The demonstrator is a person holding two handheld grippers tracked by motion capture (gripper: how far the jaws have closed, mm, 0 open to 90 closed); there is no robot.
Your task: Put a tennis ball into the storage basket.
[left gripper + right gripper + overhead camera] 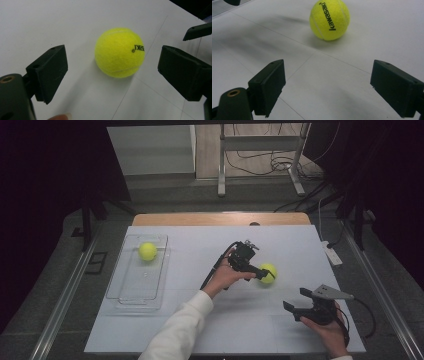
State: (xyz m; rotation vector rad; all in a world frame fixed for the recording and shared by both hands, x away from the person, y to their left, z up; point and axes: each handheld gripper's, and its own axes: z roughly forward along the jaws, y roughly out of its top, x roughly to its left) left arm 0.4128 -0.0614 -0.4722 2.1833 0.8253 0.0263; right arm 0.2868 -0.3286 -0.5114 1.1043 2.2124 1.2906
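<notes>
Left gripper view: jaws of the left gripper (112, 67) spread wide around a fuzzy yellow-green tennis ball (119, 52), pads clear of it.
Ball sits free on the white tabletop (200, 245), near centre; an uneven close could nudge it rolling toward the right gripper (295, 306), jaws open and empty. A second yellow ball (147, 251) lies in the clear plastic tray (125, 295), far left.
</notes>
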